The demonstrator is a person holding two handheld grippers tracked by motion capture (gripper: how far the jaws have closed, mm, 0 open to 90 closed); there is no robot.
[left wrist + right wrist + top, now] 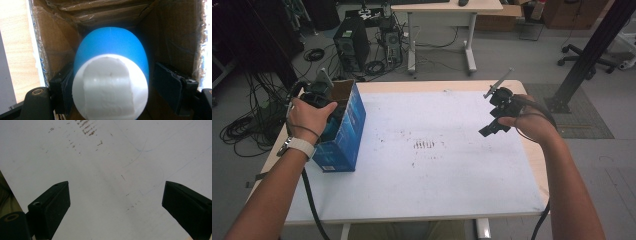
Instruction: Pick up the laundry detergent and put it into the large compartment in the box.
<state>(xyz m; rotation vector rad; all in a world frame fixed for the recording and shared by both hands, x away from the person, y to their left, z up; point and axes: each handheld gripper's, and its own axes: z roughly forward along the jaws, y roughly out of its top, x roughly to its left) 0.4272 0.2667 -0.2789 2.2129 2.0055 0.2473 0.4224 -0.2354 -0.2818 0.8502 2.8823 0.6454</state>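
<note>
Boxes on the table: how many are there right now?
1. The blue box stands open near the table's left edge, with the left tongs inside it beside a blue-and-white object.

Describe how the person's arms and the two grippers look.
Both forearms are bare. The left wrist wears a white-strapped watch and a thin dark band. The left gripper and right gripper are black, each topped by a grey three-cornered plate and trailing a black cable. The jaws are blocky black pads.

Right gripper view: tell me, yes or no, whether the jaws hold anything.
No: the right hand-held gripper has its jaws wide apart over the bare white table.
</note>
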